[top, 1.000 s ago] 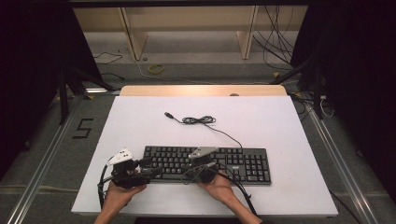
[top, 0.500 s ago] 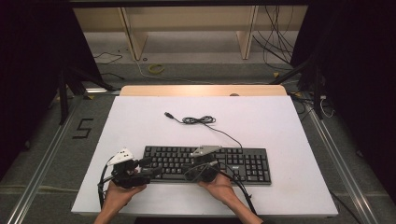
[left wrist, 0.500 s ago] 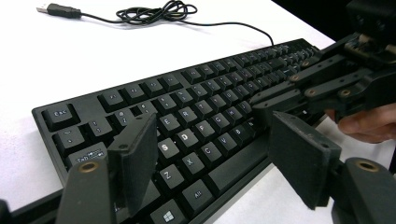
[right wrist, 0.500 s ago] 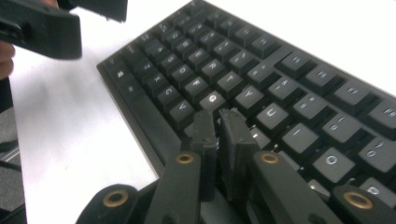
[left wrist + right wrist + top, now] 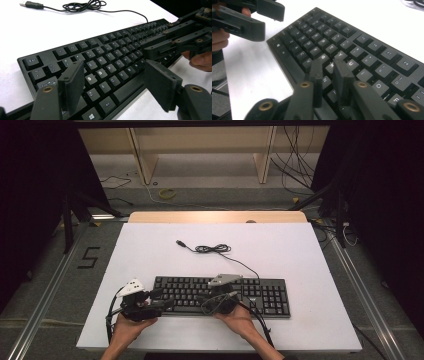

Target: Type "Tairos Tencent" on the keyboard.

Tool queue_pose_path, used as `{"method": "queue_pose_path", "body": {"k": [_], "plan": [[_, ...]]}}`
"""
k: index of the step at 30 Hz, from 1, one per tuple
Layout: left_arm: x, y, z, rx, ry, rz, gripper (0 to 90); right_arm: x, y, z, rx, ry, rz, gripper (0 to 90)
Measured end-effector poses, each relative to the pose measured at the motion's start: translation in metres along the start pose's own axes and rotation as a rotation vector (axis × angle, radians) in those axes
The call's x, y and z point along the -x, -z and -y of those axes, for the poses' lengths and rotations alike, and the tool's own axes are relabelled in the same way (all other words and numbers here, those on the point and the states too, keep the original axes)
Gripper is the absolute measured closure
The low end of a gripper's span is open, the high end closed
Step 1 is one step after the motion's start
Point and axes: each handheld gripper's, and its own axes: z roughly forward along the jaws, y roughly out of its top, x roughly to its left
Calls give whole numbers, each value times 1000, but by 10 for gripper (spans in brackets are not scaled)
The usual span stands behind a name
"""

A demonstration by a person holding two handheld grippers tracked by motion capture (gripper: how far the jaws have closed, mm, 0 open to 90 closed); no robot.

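Little has moved since the earlier frames: both hands stay at the keyboard's near edge. We see the left hand-held gripper (image 5: 113, 85) with jaws spread wide over the left-hand keys, the right hand-held gripper (image 5: 327, 75) nearly closed, empty, above mid-board. Keyboard (image 5: 220, 292) lies on the white bench (image 5: 310, 255); its cable (image 5: 212, 249) coils beyond.
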Motion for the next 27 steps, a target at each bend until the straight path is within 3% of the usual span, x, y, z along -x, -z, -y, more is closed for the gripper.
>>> {"method": "queue_pose_path", "body": {"k": [11,27], "plan": [[0,-4,0,-12,-8,-1,396,3,14,0,25,-12,-13,575],[2,-20,-1,-99,-48,2,718,5,32,9,48,-18,-9,435]]}}
